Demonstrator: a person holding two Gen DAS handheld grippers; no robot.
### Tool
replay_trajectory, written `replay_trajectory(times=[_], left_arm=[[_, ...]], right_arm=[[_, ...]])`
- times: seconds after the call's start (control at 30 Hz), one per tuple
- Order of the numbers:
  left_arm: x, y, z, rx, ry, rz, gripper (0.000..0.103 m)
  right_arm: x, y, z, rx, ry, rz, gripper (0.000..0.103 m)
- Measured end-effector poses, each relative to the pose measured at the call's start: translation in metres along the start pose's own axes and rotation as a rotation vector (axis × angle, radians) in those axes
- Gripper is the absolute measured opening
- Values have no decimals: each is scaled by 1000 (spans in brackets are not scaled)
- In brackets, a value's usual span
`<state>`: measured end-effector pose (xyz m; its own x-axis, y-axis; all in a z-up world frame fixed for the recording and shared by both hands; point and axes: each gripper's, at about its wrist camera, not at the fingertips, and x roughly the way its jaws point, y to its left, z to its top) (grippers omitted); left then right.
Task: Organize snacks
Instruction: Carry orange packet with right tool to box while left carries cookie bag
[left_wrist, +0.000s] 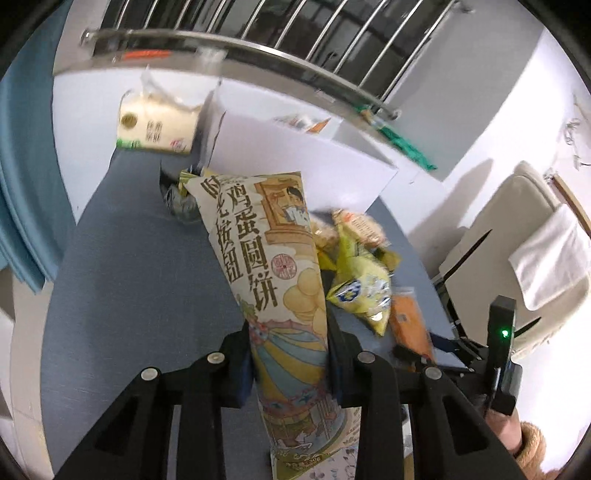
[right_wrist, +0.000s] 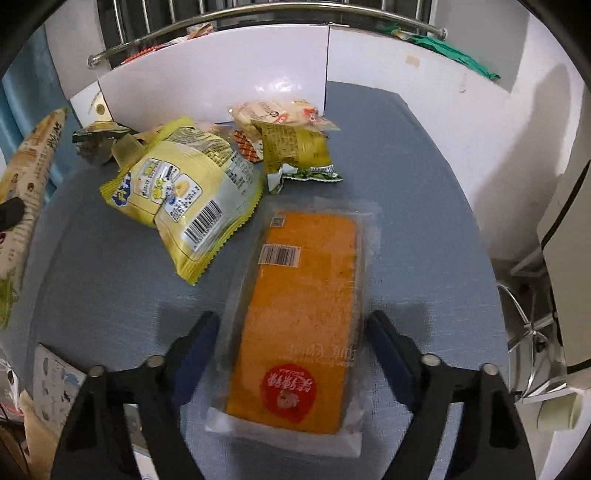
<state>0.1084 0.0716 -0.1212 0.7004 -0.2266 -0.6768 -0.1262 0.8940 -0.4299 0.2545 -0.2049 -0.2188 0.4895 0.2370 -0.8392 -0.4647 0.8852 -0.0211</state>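
My left gripper (left_wrist: 291, 354) is shut on a long cream biscuit bag (left_wrist: 266, 251) with large printed characters, held tilted above the blue-grey table (left_wrist: 129, 277). The same bag shows at the left edge of the right wrist view (right_wrist: 33, 166). An orange cake in a clear wrapper (right_wrist: 303, 314) lies flat on the table (right_wrist: 406, 184). My right gripper (right_wrist: 293, 325) straddles its near half, with both blue pads against the wrapper's sides. The cake (left_wrist: 410, 325) also shows in the left wrist view, to the right of the held bag.
A yellow snack bag (right_wrist: 184, 199) lies left of the cake, with a green-yellow pack (right_wrist: 295, 147) and a rice-cracker pack (right_wrist: 273, 110) behind it. A white open box (right_wrist: 221, 88) stands at the table's back. A tissue pack (left_wrist: 155, 129) sits beyond, under a steel railing (left_wrist: 258, 51).
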Motion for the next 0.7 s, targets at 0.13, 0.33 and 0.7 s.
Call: replay_trajectory(times=[0.13, 0.33, 0.7], left_arm=[[-19, -2, 0, 42, -43, 11, 35], [-26, 1, 20, 55, -82, -23, 35], [-35, -5, 75, 109, -164, -19, 35]], right_arm=[[-5, -13, -1, 41, -7, 67, 58], [-33, -32, 7, 95, -84, 153, 57], [-76, -41, 68, 68, -201, 228, 57]])
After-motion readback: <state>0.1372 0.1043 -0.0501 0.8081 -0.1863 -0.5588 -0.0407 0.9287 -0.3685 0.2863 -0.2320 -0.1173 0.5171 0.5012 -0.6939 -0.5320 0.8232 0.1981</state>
